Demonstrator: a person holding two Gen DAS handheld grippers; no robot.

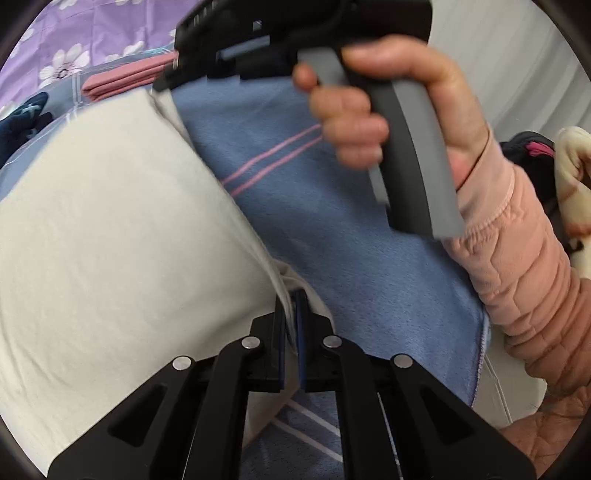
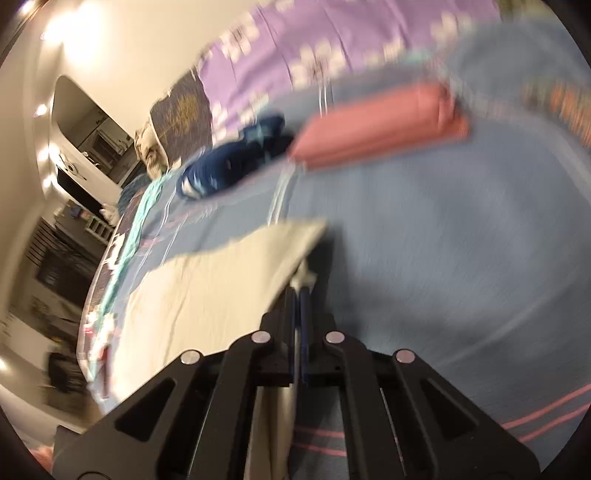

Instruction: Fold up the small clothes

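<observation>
Two claws, both clamped on the same cream cloth [image 1: 110,229], and that is the whole reason it hangs as it does. My left claw [image 1: 291,332] has its jaws drawn tight with a fold of the cloth's edge pinched between them, so that side stays pinned low against the bed [image 1: 332,240] as an anchor. My right claw [image 2: 297,328] is likewise closed, with the cloth [image 2: 214,295] caught between its pads at what looks like a corner, the fabric running out to the left of it in a taut, lifted sheet. In the left view my right hand [image 1: 369,122] squeezes the grey handle, which I judge keeps that grip firm while the corner is carried across for a fold; the blur in the right view fits a claw on the move. Holding two points on one edge lets the cloth travel flat instead of bunching. Beyond the cloth, the blue blanket [image 2: 443,240] with pink stripes gives a soft, level surface to lay the fold on. Further out a pink folded piece [image 2: 373,125] lies well apart from the cream one, I judge already done and parked out of the way, and just beside it a dark blue garment [image 2: 229,162] sits crumpled, probably waiting its turn. A purple floral sheet [image 2: 295,33] covers the far end of the bed.
</observation>
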